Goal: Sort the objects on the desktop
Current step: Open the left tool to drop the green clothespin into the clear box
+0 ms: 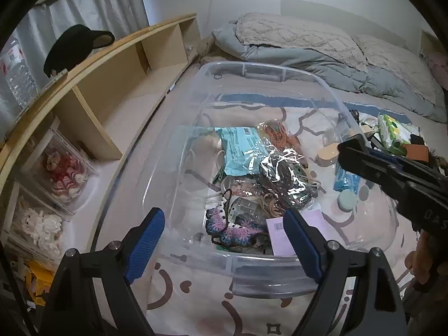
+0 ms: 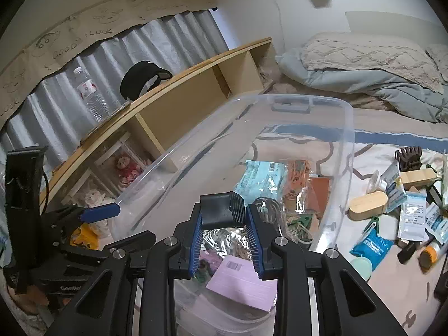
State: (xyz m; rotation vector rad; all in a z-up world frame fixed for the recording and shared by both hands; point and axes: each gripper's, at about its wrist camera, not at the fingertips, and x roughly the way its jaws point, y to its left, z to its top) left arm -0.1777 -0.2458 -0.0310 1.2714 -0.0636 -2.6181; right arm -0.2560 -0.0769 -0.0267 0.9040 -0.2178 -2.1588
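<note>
A clear plastic bin stands on the patterned blanket. It holds a teal packet, a bag of orange cord, a crocheted piece and a pink sheet. My left gripper hangs open over the bin's near end, with nothing between its blue pads. My right gripper is shut on a small black ribbed block, held above the bin. It reaches in from the right in the left wrist view.
Loose items lie on the blanket right of the bin: a wooden case, a blue packet, white sachets, a brown hair claw. A wooden shelf with a black cap runs along the left. Bedding lies behind.
</note>
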